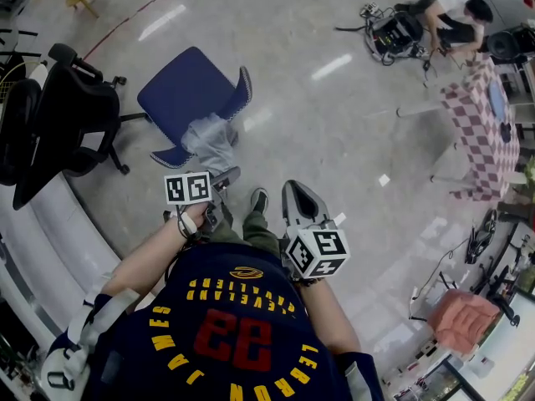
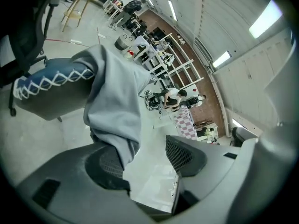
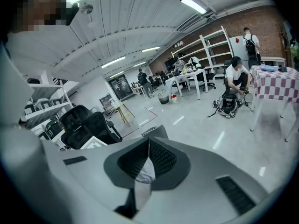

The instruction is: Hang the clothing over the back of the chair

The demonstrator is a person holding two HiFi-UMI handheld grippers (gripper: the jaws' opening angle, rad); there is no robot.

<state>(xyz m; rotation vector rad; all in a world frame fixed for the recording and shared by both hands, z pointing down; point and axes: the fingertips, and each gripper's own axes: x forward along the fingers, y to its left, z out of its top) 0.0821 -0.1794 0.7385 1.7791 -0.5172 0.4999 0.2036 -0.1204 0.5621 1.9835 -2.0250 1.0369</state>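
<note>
left claw [image 2: 149,161] wide open, right claw [image 3: 148,161] closed

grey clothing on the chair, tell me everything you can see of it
The grey clothing is a plain light grey garment of soft fabric, creased and bunched in folds. It hangs draped over the top edge of the blue chair's back, next to the white lacing on the chair's side. Its lower end dangles between the left gripper's open fingers, which do not clamp it; whether it brushes one of them is unclear.
</note>
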